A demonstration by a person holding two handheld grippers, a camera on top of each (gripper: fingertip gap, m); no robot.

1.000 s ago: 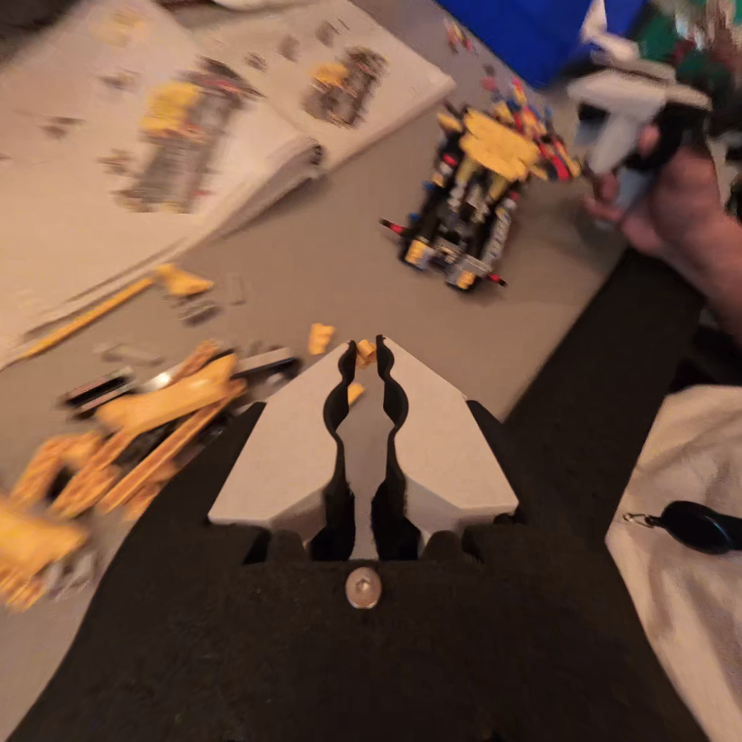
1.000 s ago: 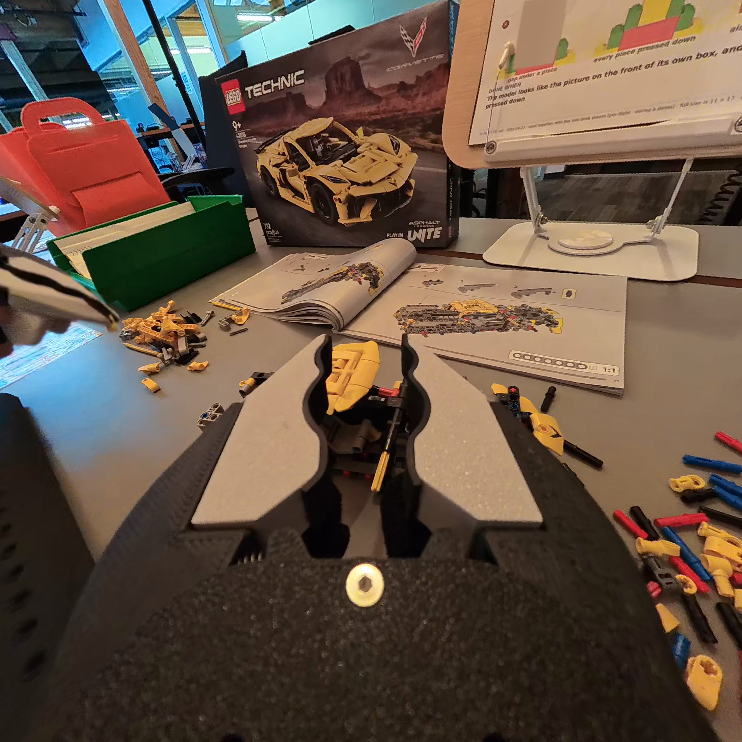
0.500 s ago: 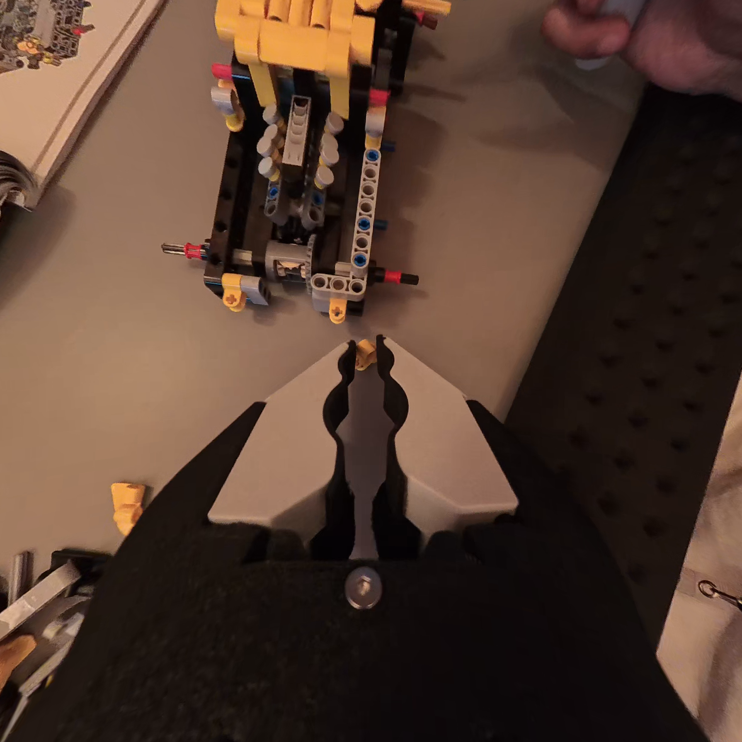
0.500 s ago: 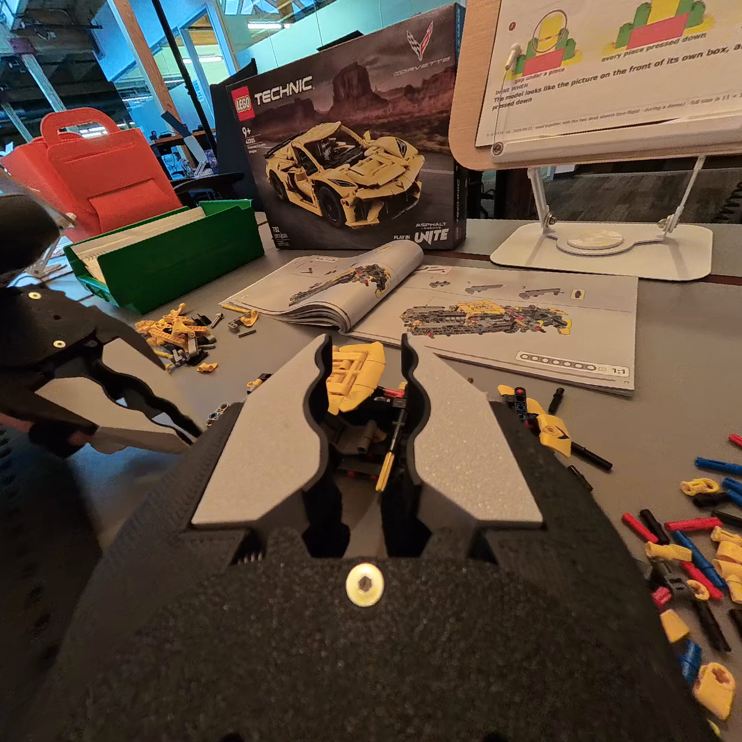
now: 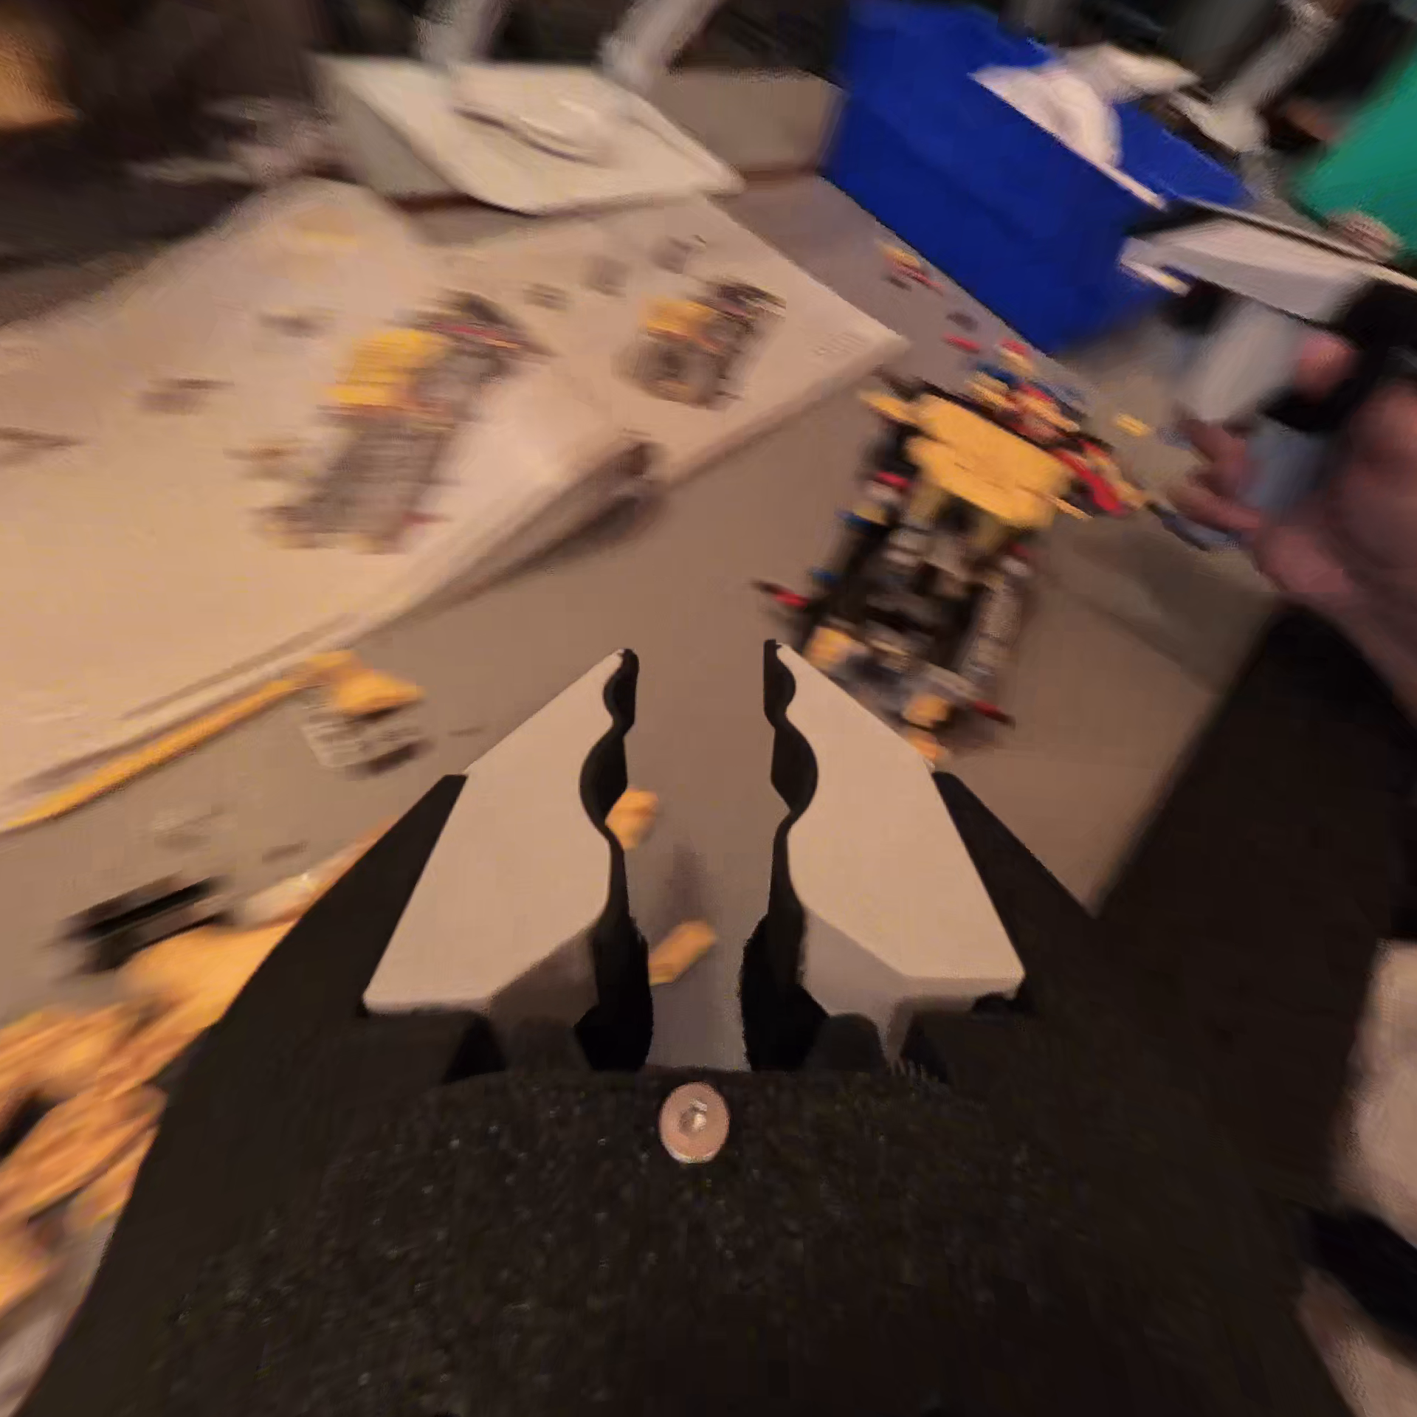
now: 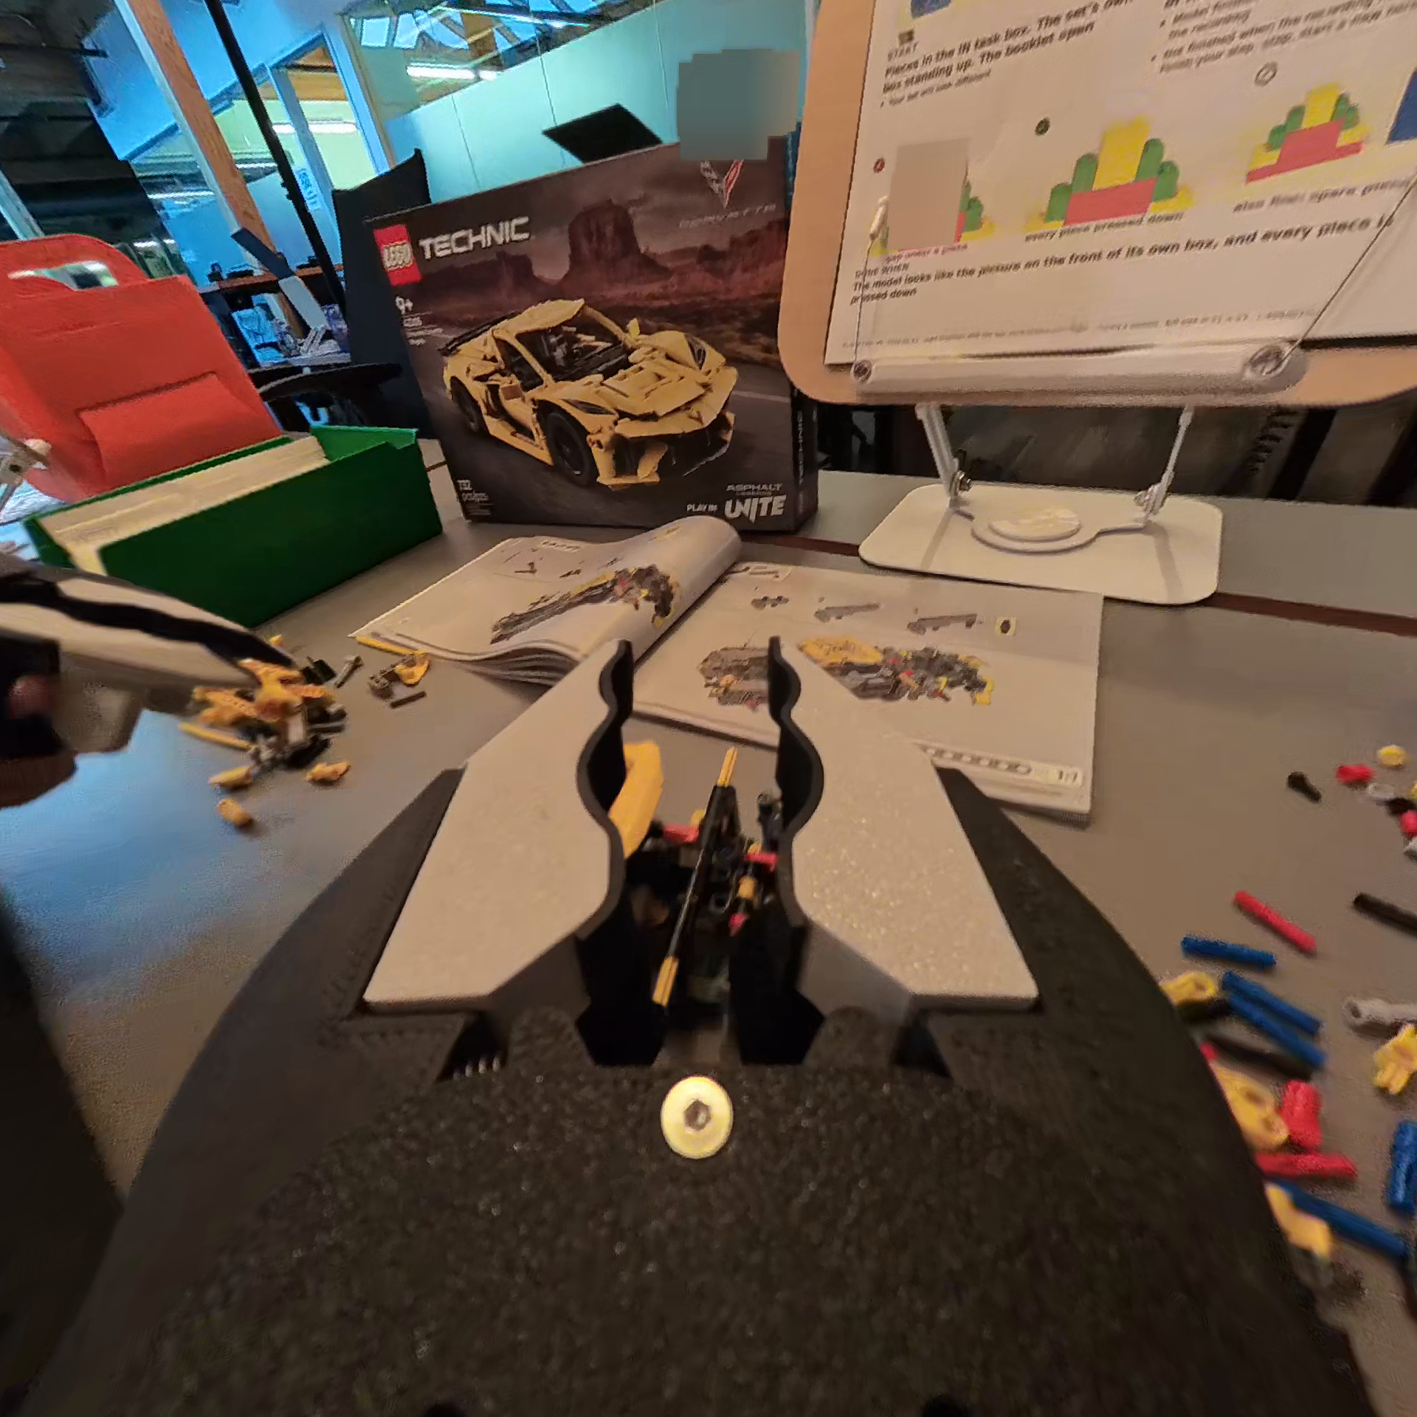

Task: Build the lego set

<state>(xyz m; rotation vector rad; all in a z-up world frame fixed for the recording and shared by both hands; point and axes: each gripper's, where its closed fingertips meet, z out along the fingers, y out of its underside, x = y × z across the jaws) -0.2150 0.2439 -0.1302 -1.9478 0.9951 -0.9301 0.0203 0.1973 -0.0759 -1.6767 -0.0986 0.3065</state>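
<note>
My left gripper (image 5: 698, 652) is open, with nothing between its fingertips, above the grey table (image 5: 613, 613). Small yellow pieces (image 5: 630, 816) lie on the table under it. It also shows at the left of the right wrist view (image 6: 261, 671), over a pile of yellow and black parts (image 6: 268, 713). My right gripper (image 6: 698, 646) is shut on the half-built black and yellow lego model (image 6: 713, 866), which sits deep between its fingers. The left wrist view is blurred and shows the model (image 5: 958, 537) on the table, with a hand (image 5: 1342, 498) at its far side.
An open instruction booklet (image 6: 843, 652) lies behind the model, with the set's box (image 6: 598, 368) and a document stand (image 6: 1043, 537) beyond. A green bin (image 6: 268, 529) and red bag (image 6: 115, 360) are at the left. Loose coloured pins (image 6: 1265, 997) lie at the right. A blue bin (image 5: 997, 192) is far off. Tip to tip, the grippers are about 25 cm apart.
My left gripper held a small yellow piece at its tips by the model's near end; it has opened, the piece is gone from it, and it swung back left. The model sits deeper between my right fingers.
</note>
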